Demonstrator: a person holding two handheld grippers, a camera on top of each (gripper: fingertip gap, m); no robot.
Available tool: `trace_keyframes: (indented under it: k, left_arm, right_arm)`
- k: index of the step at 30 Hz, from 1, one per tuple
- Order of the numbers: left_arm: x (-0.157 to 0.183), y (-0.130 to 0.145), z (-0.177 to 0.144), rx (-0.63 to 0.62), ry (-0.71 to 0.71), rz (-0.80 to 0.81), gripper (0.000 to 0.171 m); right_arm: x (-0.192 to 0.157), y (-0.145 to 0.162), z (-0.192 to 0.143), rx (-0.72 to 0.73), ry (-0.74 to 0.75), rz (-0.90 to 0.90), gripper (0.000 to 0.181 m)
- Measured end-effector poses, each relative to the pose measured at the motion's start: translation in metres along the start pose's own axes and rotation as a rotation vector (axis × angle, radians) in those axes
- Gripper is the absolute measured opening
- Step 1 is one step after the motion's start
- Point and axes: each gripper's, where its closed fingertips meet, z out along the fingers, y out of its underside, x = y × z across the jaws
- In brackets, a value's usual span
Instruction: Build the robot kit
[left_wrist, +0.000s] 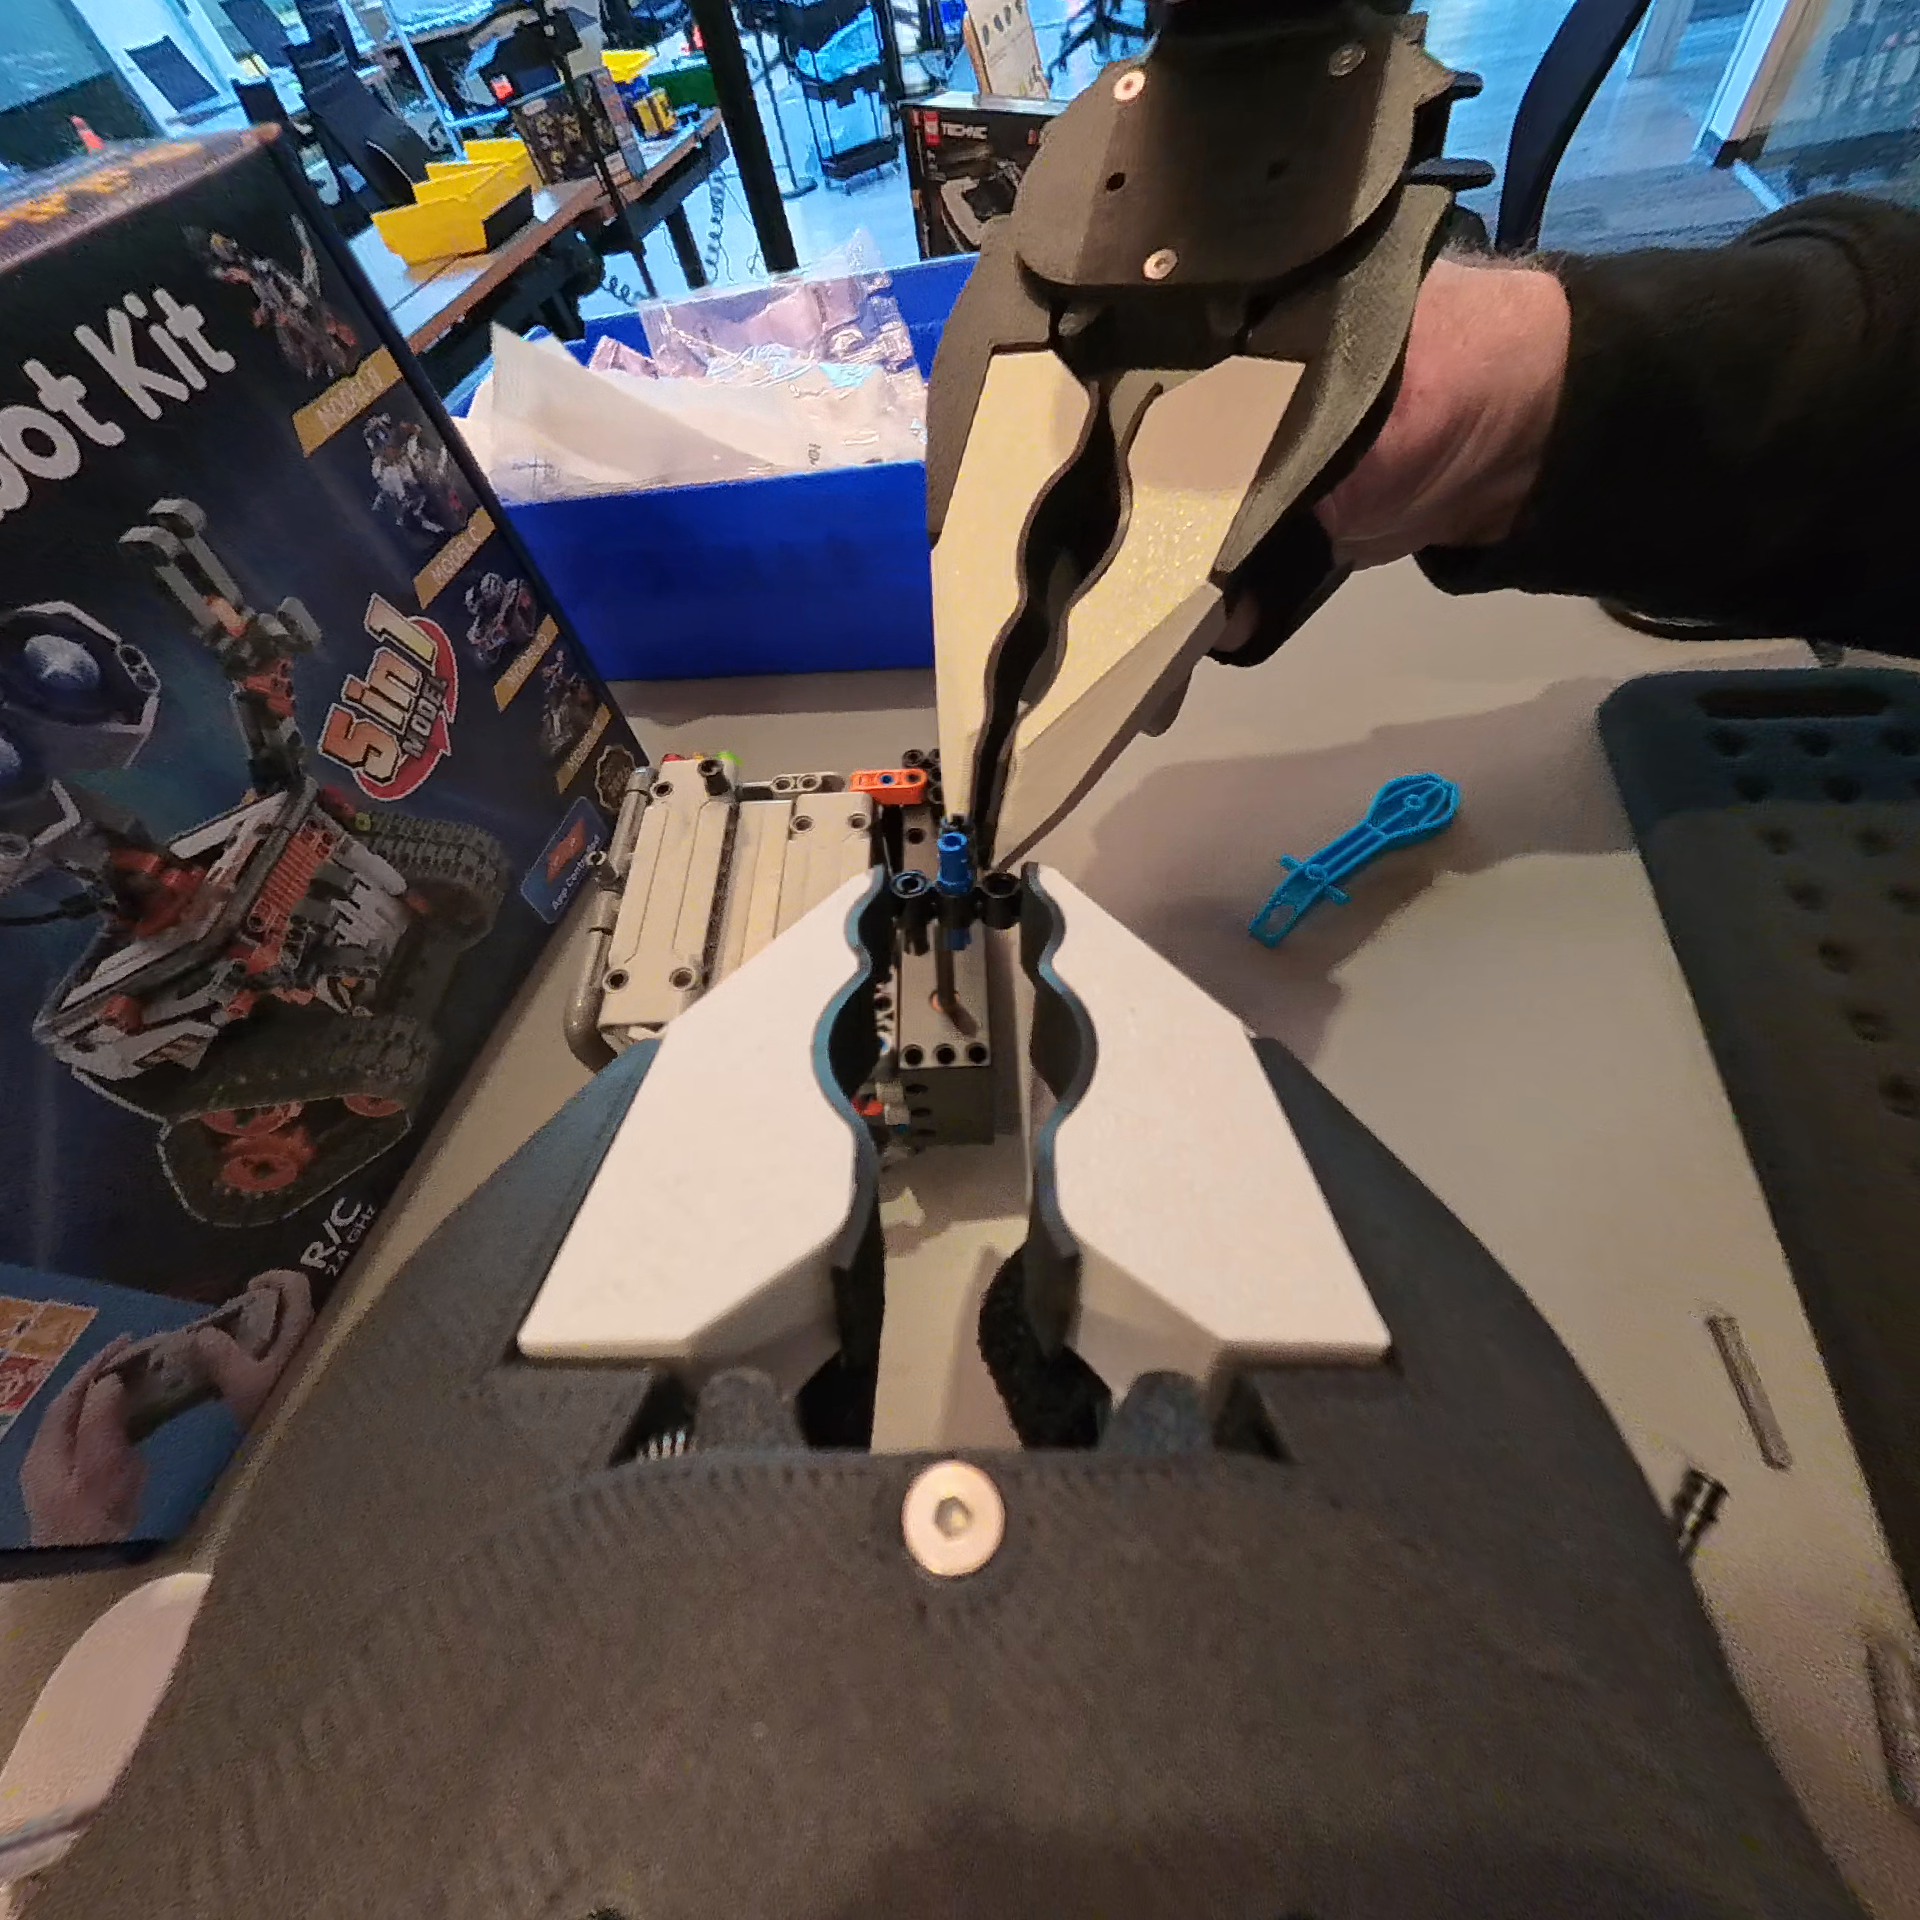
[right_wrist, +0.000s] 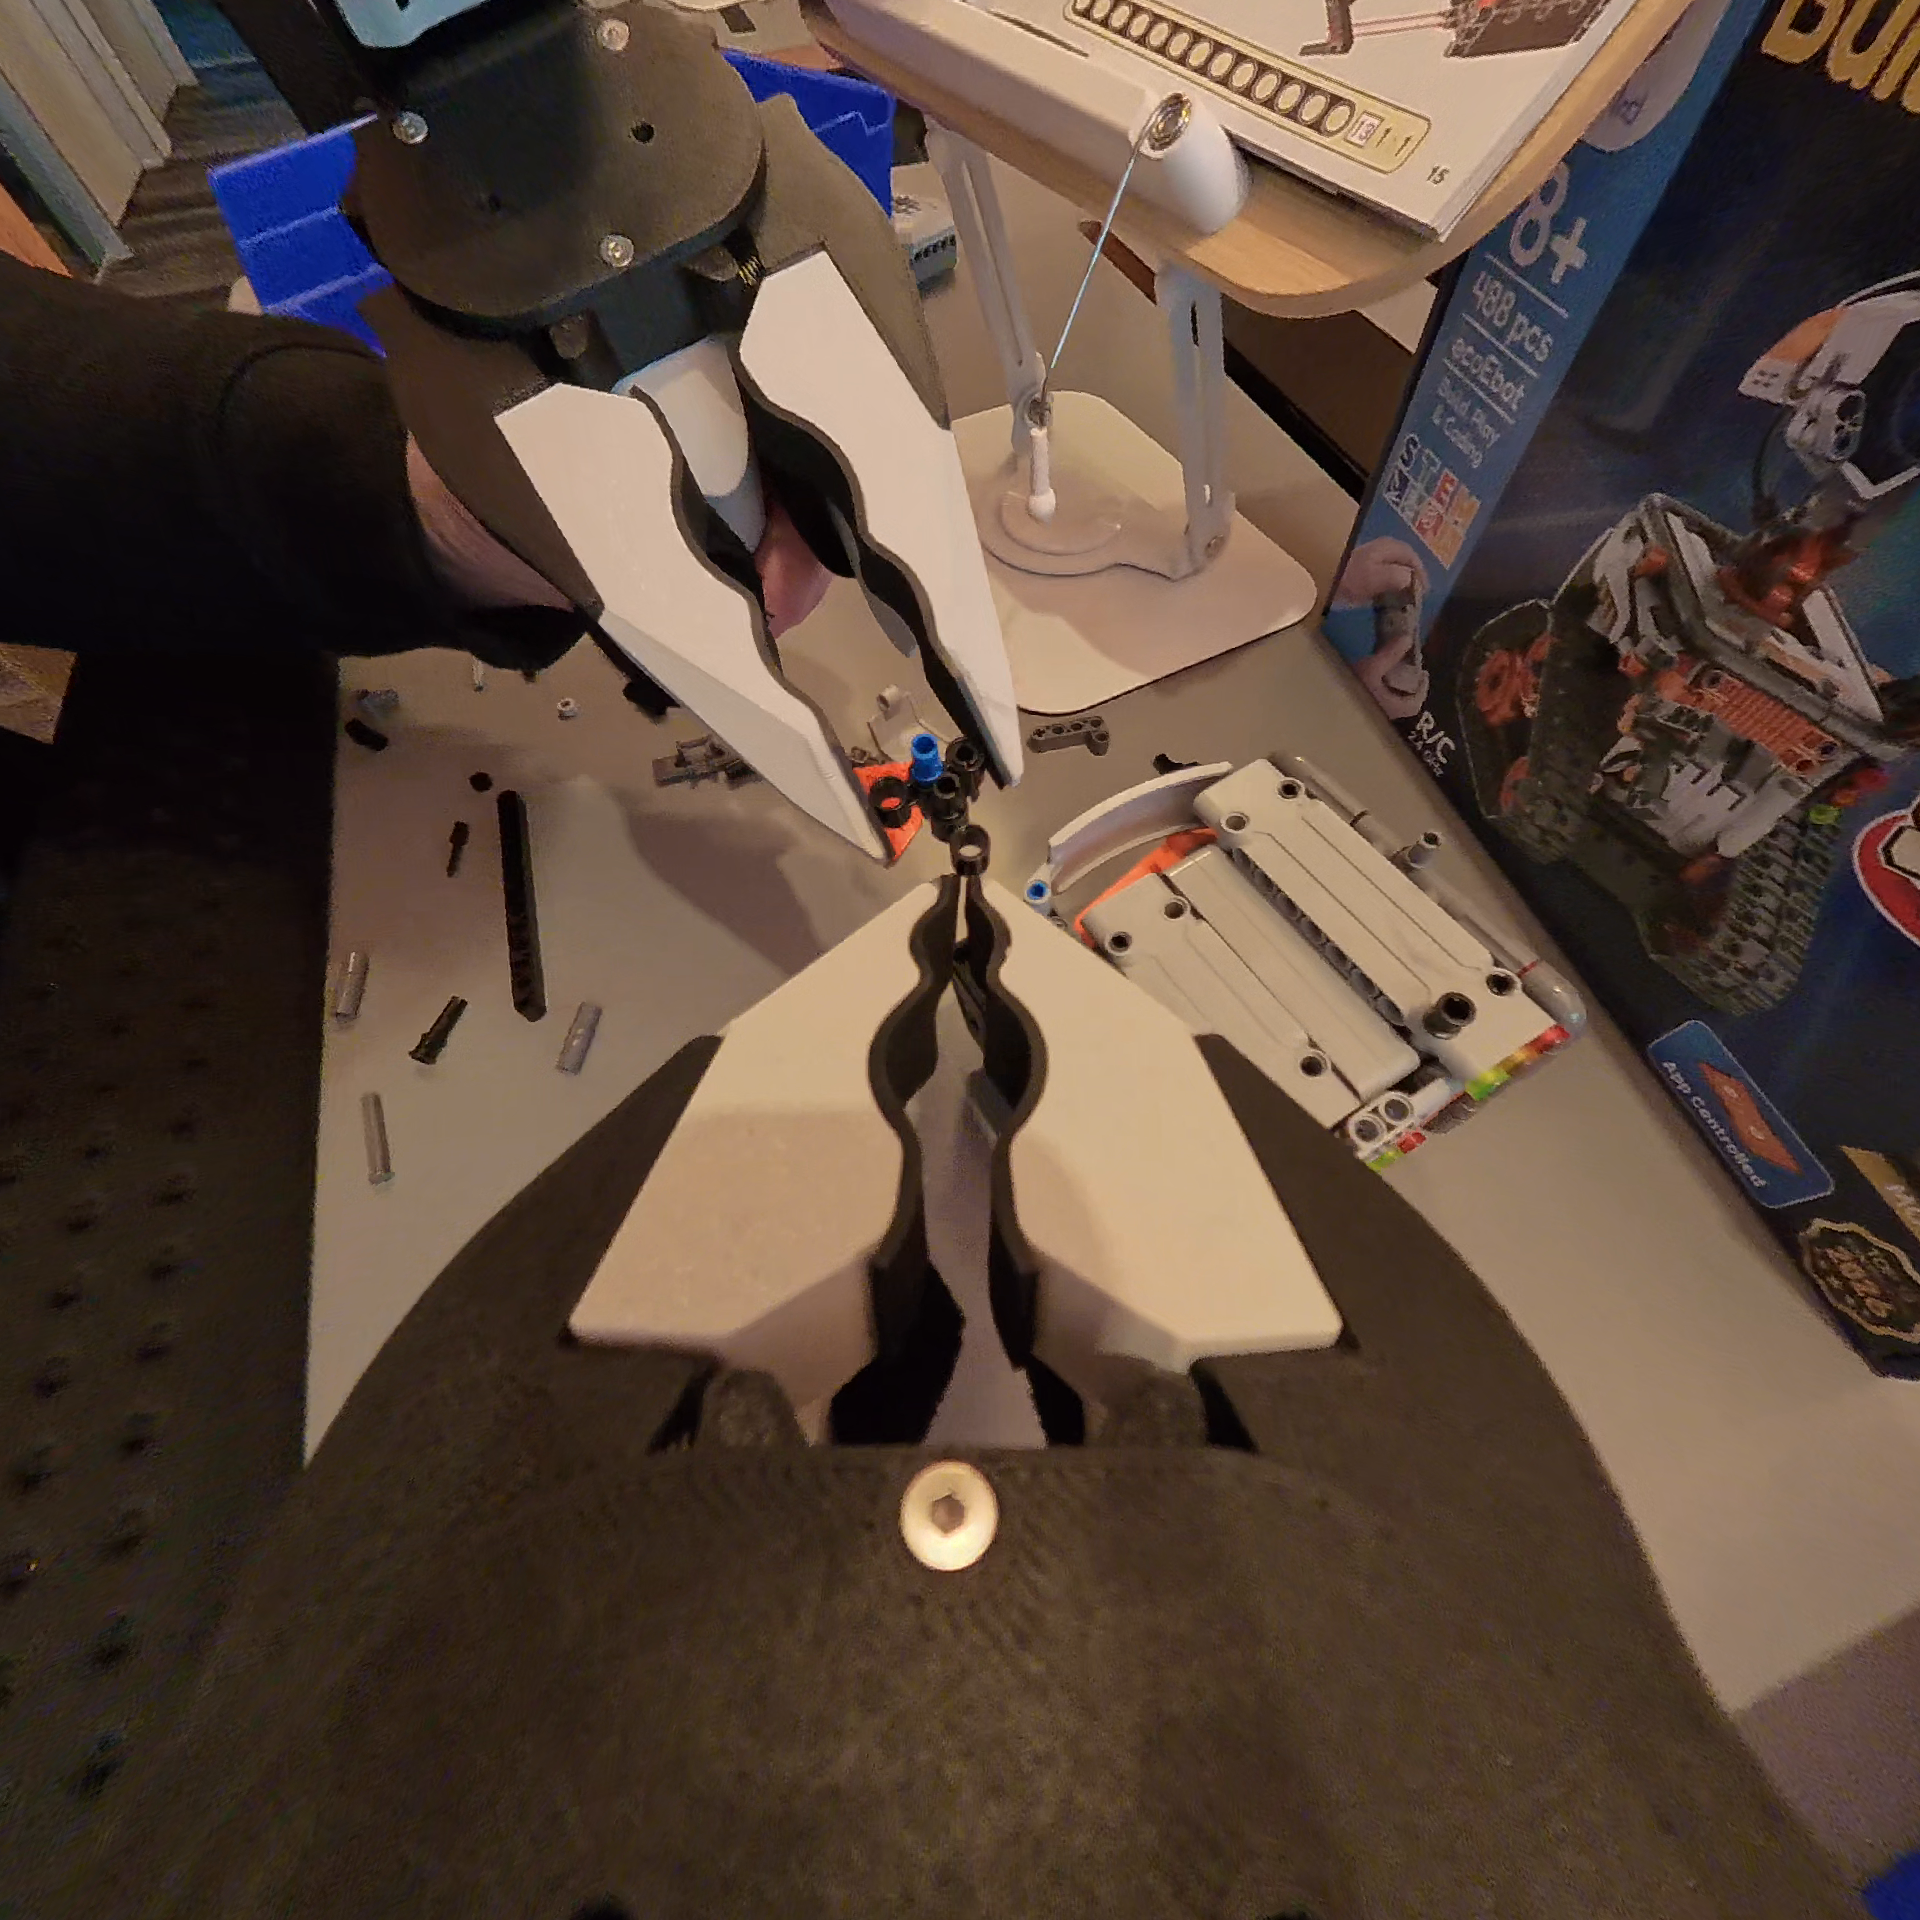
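My left gripper (left_wrist: 951, 894) is shut on a small brick assembly (left_wrist: 940, 1023): a dark grey block with black connectors and an upright blue pin (left_wrist: 952, 860) on top. In the right wrist view the left gripper (right_wrist: 940, 805) comes in from the upper left with the same assembly, whose blue pin (right_wrist: 923, 750) and an orange part show. My right gripper (right_wrist: 961, 899) is shut on a thin black piece (right_wrist: 971, 987) whose ring end (right_wrist: 968, 850) touches the assembly's black connectors. In the left wrist view the right gripper (left_wrist: 982, 842) reaches down from above, its tips right beside the blue pin.
A grey panel build (right_wrist: 1299, 956) lies on the table beside a dark blue kit box (right_wrist: 1662, 623). A blue bin (left_wrist: 727, 561) holds plastic bags. A blue plastic tool (left_wrist: 1351, 852), a dark perforated mat (left_wrist: 1787, 883), loose black and grey parts (right_wrist: 520, 914) and a booklet stand (right_wrist: 1132, 582) are nearby. Both grippers' tips are close together, under 4 cm apart.
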Motion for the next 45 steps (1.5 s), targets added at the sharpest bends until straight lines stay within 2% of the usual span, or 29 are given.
trace_keyframes:
  k: [24, 34, 38, 45]
  left_arm:
    - [-0.004, 0.03, 0.013, -0.01, -0.067, -0.06, 0.022]
    - [-0.001, 0.033, 0.016, -0.119, -0.079, 0.004, 0.022]
    - [0.0, 0.04, 0.02, -0.179, -0.084, 0.02, 0.022]
    - [0.001, 0.05, 0.024, -0.195, -0.117, -0.001, 0.022]
  right_arm:
    - [0.01, 0.025, 0.015, -0.098, -0.013, 0.018, 0.0]
    - [0.007, 0.014, 0.011, -0.14, 0.035, -0.089, 0.006]
    - [0.009, 0.023, 0.016, -0.192, 0.031, -0.11, 0.003]
    - [0.009, 0.032, 0.02, -0.239, 0.026, -0.116, 0.003]
